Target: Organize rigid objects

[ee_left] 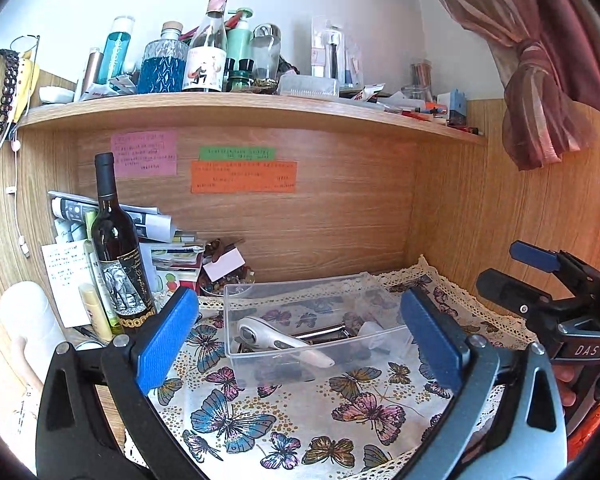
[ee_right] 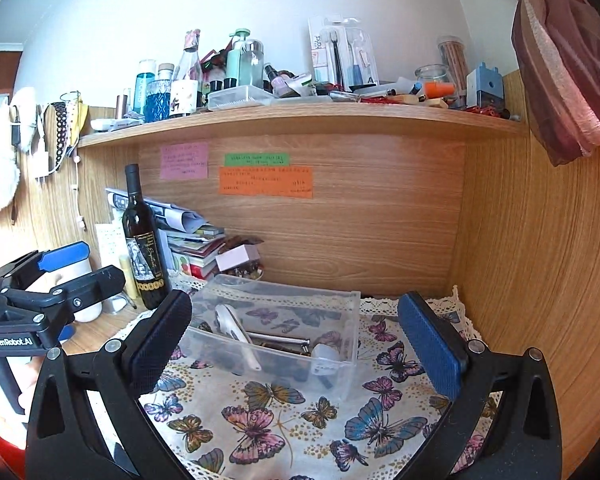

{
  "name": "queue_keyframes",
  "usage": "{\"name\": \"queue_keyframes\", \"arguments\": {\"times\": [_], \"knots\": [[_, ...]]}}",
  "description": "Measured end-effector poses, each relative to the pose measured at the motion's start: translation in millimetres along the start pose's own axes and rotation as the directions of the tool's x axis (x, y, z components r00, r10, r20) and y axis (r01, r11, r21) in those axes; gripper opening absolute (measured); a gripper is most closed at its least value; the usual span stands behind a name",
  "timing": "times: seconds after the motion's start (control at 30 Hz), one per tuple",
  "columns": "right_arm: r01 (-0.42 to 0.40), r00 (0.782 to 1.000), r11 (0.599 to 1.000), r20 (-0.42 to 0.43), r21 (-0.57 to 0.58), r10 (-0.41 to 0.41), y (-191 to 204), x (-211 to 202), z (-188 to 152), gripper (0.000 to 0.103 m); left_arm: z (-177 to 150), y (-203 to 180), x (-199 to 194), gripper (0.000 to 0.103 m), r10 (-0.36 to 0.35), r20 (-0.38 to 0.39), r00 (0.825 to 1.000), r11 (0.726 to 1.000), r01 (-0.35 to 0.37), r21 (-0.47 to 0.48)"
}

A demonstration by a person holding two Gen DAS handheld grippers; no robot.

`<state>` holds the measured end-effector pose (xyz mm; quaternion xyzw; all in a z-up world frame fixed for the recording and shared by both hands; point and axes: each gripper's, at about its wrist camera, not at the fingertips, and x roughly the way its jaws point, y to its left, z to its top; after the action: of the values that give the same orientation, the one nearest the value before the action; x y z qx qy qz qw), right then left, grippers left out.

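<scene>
A clear plastic bin (ee_left: 236, 344) stands on the butterfly cloth (ee_left: 300, 420); it also shows in the right wrist view (ee_right: 340, 364). Inside lie a white handheld device (ee_left: 284, 340), a metal tool (ee_left: 320, 332) and small dark items. The device (ee_right: 236, 328) and metal tool (ee_right: 280, 338) show in the right view too. My left gripper (ee_left: 300, 340) is open and empty, in front of the bin. My right gripper (ee_right: 296, 344) is open and empty, also in front of the bin. Each gripper shows at the side of the other's view: the right one (ee_left: 540, 276), the left one (ee_right: 68, 276).
A dark wine bottle (ee_left: 118, 256) stands left of the bin beside stacked papers and books (ee_left: 168, 252). A crowded wooden shelf (ee_left: 260, 108) runs overhead. Wooden panels close the back and right. A tied curtain (ee_left: 548, 80) hangs at the upper right.
</scene>
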<state>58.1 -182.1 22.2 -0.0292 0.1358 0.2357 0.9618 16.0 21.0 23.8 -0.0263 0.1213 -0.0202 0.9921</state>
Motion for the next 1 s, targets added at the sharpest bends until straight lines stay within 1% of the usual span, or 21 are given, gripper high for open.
{"name": "queue_keyframes", "arguments": {"times": [0.4, 1.0], "knots": [[0.004, 1.0, 1.0, 0.013, 0.01, -0.004, 0.3, -6.6, -0.6, 0.103, 1.5, 0.8, -5.5, 0.103, 0.002, 0.012, 1.0, 1.0, -0.002, -0.006], [0.011, 1.0, 1.0, 0.013, 0.022, -0.011, -3.2, -5.0, -0.4, 0.103, 1.4, 1.4, -0.8, 0.103, -0.004, 0.003, 1.0, 1.0, 0.004, -0.01]]}}
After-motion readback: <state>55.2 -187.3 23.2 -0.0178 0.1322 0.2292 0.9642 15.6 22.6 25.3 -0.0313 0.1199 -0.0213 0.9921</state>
